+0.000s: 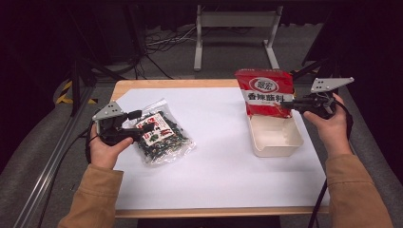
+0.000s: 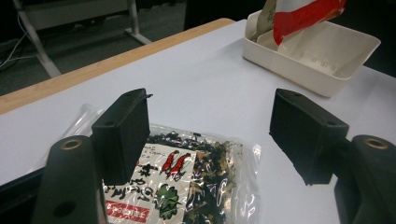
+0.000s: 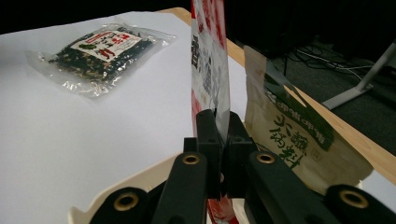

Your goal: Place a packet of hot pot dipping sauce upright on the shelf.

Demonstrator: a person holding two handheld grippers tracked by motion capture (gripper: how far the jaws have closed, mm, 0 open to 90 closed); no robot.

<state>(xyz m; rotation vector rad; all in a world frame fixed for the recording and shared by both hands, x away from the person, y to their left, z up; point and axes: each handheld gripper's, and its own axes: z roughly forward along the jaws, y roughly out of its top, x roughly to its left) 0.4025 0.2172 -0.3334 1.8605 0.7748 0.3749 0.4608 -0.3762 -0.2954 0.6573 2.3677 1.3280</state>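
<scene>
A clear bag of dark dried spices [image 1: 159, 135] with a red-and-white label lies flat on the left of the white sheet. My left gripper [image 1: 142, 128] hovers at the bag's left edge, open, its jaws standing on either side above the bag [image 2: 187, 186] without touching it. On the right, my right gripper [image 1: 291, 105] is shut on the edge of a red sauce packet [image 1: 267, 92] and holds it upright over the far end of a white plastic box [image 1: 278, 142]. In the right gripper view the pads [image 3: 208, 130] pinch the red packet [image 3: 210, 70] edge-on.
A beige packet with green print [image 3: 289, 140] stands behind the red one in the box [image 2: 345, 70]. The wooden table edge [image 1: 180, 83] runs along the back. A white metal stand [image 1: 235, 28] and cables lie on the floor beyond.
</scene>
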